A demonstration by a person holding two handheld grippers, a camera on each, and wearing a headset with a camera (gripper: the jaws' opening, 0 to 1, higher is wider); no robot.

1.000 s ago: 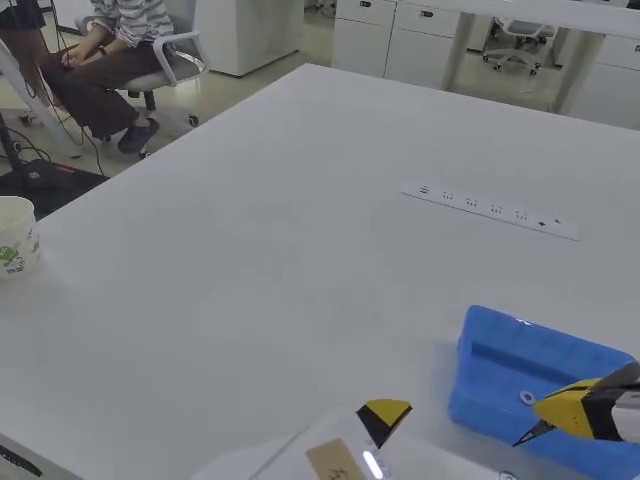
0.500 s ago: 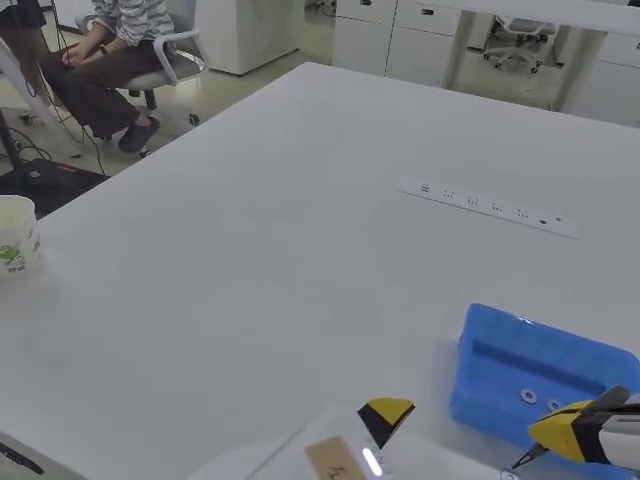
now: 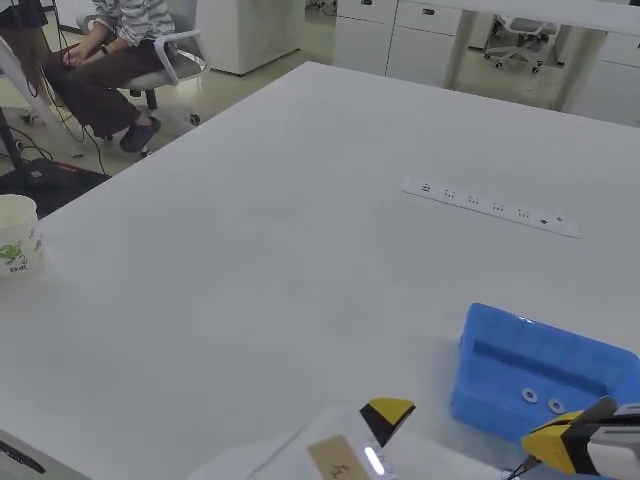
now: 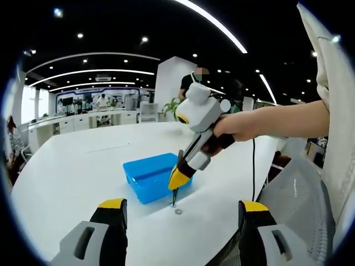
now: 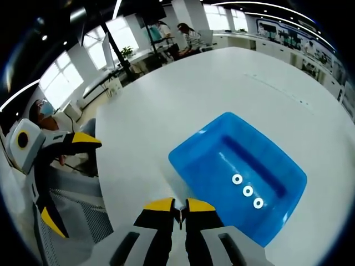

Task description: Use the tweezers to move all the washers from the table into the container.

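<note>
Left gripper view has the right tongs (image 4: pixel 178 178), clamped on the tweezers (image 4: pixel 174 195), aimed at a washer (image 4: pixel 178 211) on the tabletop (image 4: pixel 66 160) just beside the container (image 4: pixel 147 173); contact is unclear. The left tongs (image 4: pixel 181 206) stand wide apart. Pickup seems in hand: next, a fine pinch and lift.

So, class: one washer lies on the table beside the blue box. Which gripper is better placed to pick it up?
Right. The right gripper grips the tweezers, whose tip hangs just above the washer next to the blue box. The left gripper is open, holds nothing and sits further back.
</note>
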